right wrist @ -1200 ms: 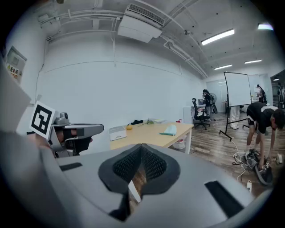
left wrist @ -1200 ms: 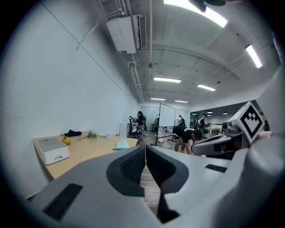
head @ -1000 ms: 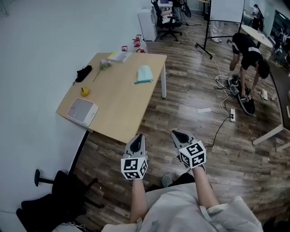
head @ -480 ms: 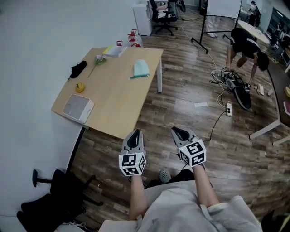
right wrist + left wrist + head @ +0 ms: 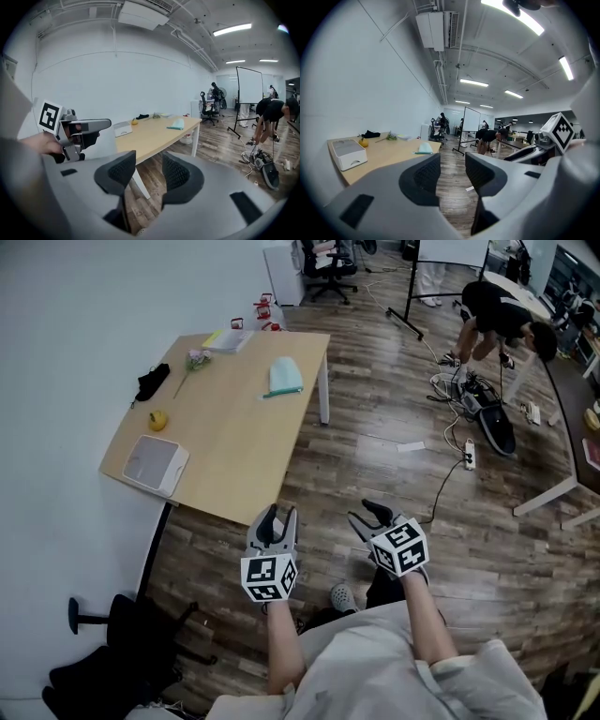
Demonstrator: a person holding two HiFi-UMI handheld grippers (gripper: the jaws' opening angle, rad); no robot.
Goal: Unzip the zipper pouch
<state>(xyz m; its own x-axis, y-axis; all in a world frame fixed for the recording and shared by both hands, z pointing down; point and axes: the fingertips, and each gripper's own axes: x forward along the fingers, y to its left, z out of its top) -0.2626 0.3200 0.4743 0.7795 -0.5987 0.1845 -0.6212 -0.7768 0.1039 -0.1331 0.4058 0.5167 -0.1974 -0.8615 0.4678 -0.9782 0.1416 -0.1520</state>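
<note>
A person stands on the wooden floor [image 5: 375, 456], short of a light wooden desk [image 5: 234, 465]. The left tool [image 5: 280, 515] and right tool [image 5: 367, 516] are held side by side before the body, their jaws opening with nothing between them. The pale green zipper pouch [image 5: 285, 377] lies near the desk's far end, well apart from both. Unzipping seems not yet begun; the next move calls for stepping closer and reaching for the pouch.

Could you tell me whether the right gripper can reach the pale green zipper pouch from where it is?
Probably not yet: the right gripper, fingers opening with nothing between them, hangs over the floor short of the wooden table, and the pale green zipper pouch lies near its far end.
</note>
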